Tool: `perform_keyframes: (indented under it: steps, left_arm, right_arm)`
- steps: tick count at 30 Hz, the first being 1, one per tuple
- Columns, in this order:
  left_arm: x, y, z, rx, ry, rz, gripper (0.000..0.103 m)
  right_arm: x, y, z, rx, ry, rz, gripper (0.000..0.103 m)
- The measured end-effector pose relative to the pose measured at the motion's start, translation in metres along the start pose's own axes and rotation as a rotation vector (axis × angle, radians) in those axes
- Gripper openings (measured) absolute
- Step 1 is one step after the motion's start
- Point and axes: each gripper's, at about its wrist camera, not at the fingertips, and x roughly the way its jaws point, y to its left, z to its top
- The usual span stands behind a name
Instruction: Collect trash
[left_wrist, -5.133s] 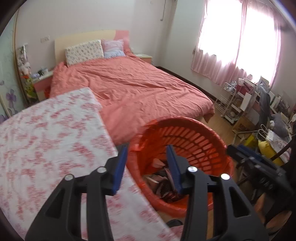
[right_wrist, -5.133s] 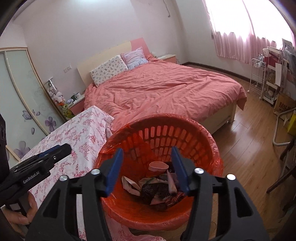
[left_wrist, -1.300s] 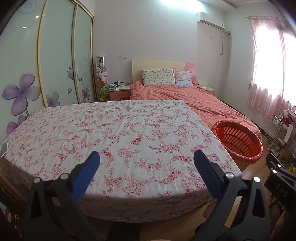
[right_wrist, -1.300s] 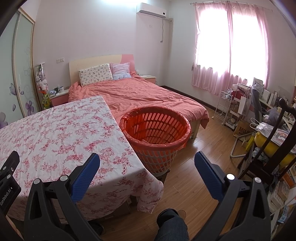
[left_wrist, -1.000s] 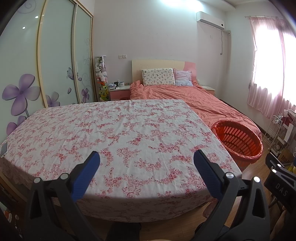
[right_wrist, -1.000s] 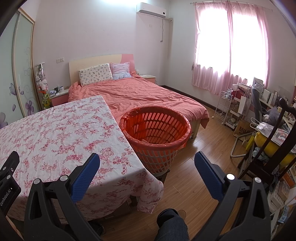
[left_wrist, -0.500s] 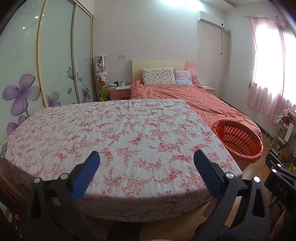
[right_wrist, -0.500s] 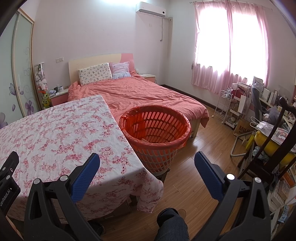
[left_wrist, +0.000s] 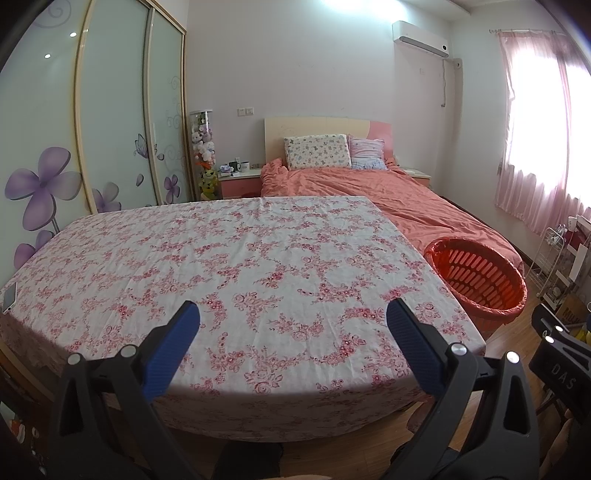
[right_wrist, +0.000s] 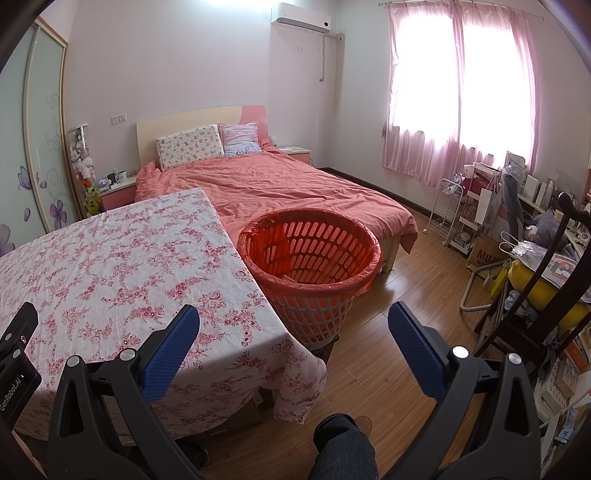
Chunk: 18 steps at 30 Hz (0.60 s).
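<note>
Basket (right_wrist: 310, 258), orange and liner-wrapped, sits mid-frame in your right view, just beside the floral table (right_wrist: 110, 258). Your left gripper (left_wrist: 291, 321) and right gripper (right_wrist: 293, 325) both have fingers spread wide, holding nothing.

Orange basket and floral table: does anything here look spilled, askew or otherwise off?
Nothing stands out. The orange basket stands upright on the floor beside the table, liner folded over its rim. The tablecloth lies flat, with no visible litter. Both the left gripper and right gripper are open and hold nothing.
</note>
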Motion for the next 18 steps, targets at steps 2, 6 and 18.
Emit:
perform_keyframes:
  steps: [2, 6, 18]
  left_arm:
    - [0.0000, 0.0006, -0.0007, 0.000, 0.001, 0.002, 0.099]
    - [0.0010, 0.0026, -0.0023, -0.001, 0.005, 0.003, 0.099]
    - [0.0003, 0.0044, -0.0019, 0.000, 0.003, 0.002, 0.099]
  right_arm:
    - [-0.0001, -0.0006, -0.0003, 0.000, -0.001, 0.000, 0.101]
    - [-0.0001, -0.0002, 0.0004, -0.001, 0.000, 0.000, 0.101]
    - [-0.0003, -0.0005, 0.0011, 0.000, 0.000, 0.000, 0.101]
